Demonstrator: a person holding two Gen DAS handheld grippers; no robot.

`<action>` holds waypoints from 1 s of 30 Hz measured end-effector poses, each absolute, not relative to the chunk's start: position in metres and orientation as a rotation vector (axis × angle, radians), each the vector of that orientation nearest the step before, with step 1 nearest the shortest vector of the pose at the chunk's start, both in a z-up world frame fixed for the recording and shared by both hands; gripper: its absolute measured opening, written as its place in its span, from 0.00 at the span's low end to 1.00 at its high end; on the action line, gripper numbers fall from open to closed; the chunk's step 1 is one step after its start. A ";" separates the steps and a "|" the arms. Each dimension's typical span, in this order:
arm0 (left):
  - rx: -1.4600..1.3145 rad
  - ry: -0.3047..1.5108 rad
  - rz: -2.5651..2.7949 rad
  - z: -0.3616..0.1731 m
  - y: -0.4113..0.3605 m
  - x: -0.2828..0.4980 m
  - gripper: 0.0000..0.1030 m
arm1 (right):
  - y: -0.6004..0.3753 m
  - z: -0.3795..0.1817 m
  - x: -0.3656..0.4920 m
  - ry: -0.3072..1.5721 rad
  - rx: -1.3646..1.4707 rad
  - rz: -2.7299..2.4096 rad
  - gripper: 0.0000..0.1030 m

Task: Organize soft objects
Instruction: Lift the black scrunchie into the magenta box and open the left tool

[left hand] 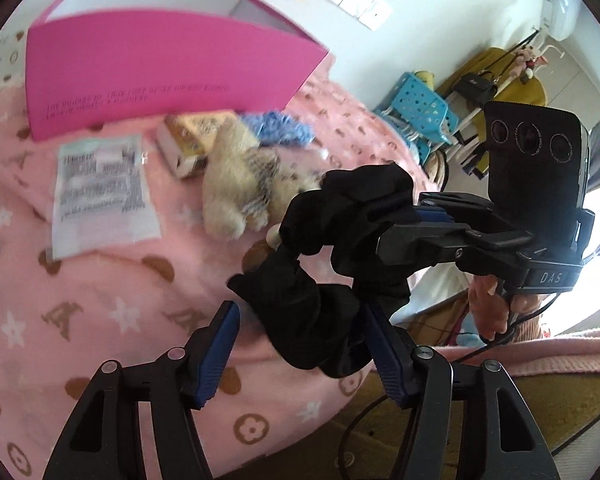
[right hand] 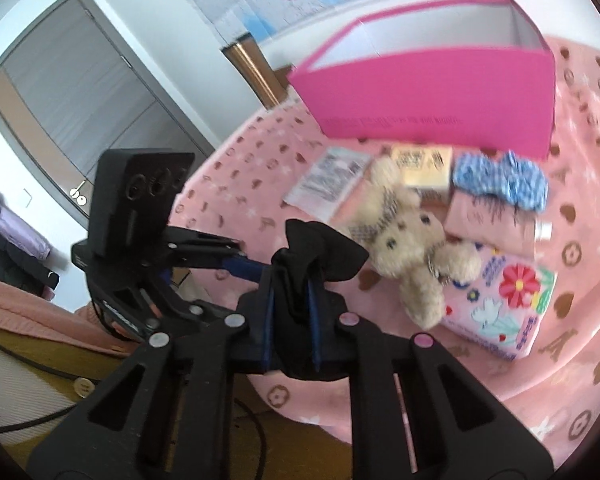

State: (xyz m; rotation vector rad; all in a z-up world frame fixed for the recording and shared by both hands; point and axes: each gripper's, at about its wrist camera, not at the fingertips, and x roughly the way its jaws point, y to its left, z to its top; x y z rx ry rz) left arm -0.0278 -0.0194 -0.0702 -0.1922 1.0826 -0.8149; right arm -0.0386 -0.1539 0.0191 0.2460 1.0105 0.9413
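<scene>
While right fingers [right hand: 314, 320] pinch it, black scrunchie [left hand: 340, 264] grazes left fingers [left hand: 384, 344].

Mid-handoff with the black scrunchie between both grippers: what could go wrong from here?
1. The right gripper pinches only one fold of the black scrunchie; it may slip out on the way to the pink box.
2. The scrunchie's lower loop lies between the left gripper's open pads and could snag as the hands part.
</scene>
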 end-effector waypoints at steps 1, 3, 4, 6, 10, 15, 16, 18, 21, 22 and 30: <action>-0.194 1.075 -0.816 -0.067 -0.019 -0.027 0.61 | -0.153 0.024 -0.038 0.995 0.239 0.947 0.16; -0.197 1.044 -0.825 -0.057 -0.019 -0.024 0.57 | -0.155 0.032 -0.034 0.972 0.241 0.951 0.15; -0.196 1.032 -0.826 -0.053 -0.018 -0.023 0.57 | -0.154 0.036 -0.032 0.960 0.239 0.954 0.15; -0.188 1.000 -0.833 -0.042 -0.020 -0.018 0.57 | -0.157 0.046 -0.028 0.928 0.233 0.956 0.15; -0.171 0.925 -0.833 -0.017 -0.023 -0.006 0.57 | -0.162 0.067 -0.017 0.866 0.217 0.955 0.15; -0.139 0.835 -0.801 0.016 -0.033 0.025 0.53 | -0.169 0.091 0.010 0.807 0.187 0.914 0.15; -0.132 0.829 -0.797 0.018 -0.036 0.032 0.50 | -0.170 0.096 0.017 0.793 0.182 0.910 0.15; -0.114 0.817 -0.781 0.029 -0.044 0.051 0.49 | -0.172 0.106 0.030 0.767 0.166 0.894 0.15; -0.085 0.794 -0.747 0.042 -0.047 0.074 0.49 | -0.174 0.121 0.056 0.726 0.151 0.872 0.15; -0.082 0.793 -0.737 0.045 -0.048 0.083 0.48 | -0.175 0.124 0.063 0.719 0.151 0.869 0.15; -0.058 0.825 -0.636 0.045 -0.058 0.152 0.45 | -0.178 0.132 0.136 0.711 0.145 0.824 0.15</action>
